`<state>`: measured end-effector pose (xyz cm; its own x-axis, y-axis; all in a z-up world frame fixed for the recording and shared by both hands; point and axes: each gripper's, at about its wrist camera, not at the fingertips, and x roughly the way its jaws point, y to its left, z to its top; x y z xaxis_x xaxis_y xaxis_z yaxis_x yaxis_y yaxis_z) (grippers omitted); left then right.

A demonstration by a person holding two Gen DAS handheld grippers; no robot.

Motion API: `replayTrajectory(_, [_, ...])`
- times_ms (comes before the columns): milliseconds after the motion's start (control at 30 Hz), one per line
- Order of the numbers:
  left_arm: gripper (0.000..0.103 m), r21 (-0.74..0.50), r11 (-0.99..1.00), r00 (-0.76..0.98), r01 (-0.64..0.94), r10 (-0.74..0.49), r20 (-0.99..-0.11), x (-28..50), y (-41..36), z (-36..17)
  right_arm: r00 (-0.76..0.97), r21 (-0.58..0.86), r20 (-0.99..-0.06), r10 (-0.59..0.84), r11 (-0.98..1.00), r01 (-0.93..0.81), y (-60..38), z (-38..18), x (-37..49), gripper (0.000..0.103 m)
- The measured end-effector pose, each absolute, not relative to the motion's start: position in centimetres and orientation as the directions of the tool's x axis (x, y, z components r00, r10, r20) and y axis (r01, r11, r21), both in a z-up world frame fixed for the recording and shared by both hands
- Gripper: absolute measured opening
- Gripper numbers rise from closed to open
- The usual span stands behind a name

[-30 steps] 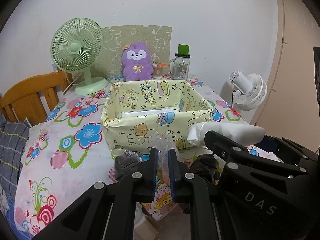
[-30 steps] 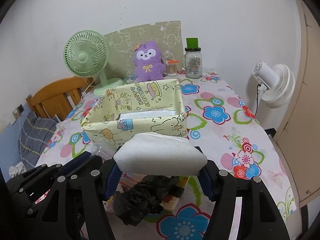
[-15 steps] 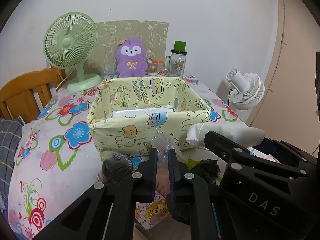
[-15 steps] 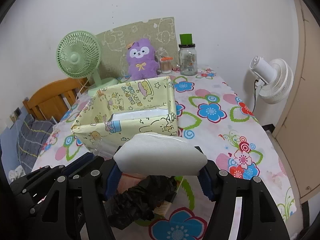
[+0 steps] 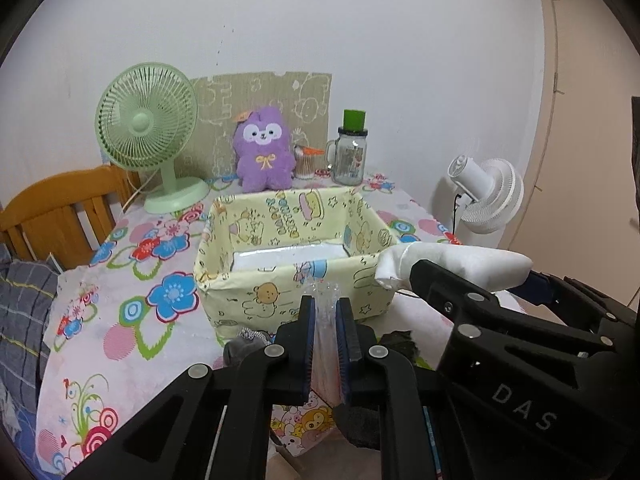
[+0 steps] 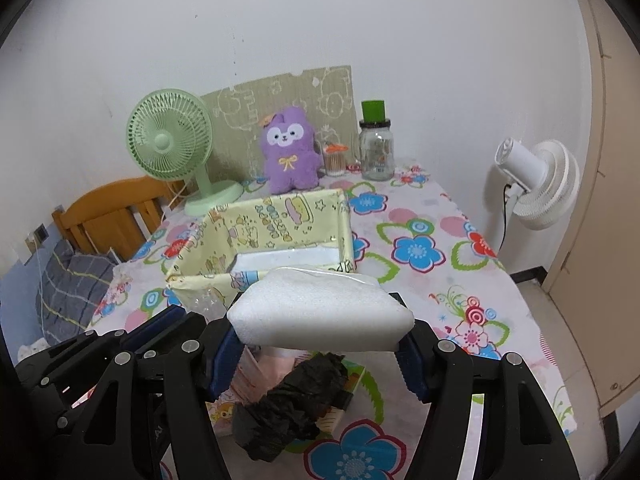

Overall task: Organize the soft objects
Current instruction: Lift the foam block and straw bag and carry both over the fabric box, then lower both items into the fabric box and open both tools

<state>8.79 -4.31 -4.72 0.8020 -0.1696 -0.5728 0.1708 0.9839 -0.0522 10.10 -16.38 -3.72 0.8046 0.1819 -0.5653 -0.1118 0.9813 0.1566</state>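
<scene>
Before the yellow box point(image 5: 296, 280), left claw point(image 5: 324, 320) pinches a clear bag point(image 5: 322, 300); right claw point(image 6: 320, 344) grips a white pack point(image 6: 320, 312).

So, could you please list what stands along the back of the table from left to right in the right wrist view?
Green fan → purple plush toy → small cotton swab container → glass jar with green lid.

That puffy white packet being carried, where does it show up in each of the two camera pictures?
Left wrist view: the white packet is at right of centre, held in the right gripper, beside the yellow box.
Right wrist view: it sits in the lower middle, spanning that gripper's fingers, in front of the box.
Shared landmark: the purple plush toy by the wall.
</scene>
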Motion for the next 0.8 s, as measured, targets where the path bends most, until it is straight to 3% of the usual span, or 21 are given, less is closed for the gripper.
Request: replayTrajectory(800, [0.007, -0.033, 0.985, 0.834, 0.167, -0.159, -0.529, 8.2, -4.0, -2.7, 0.828, 0.166, -0.526, 0.191, 0.979, -0.121, -16.1, -1.9, 9.4, 0.069])
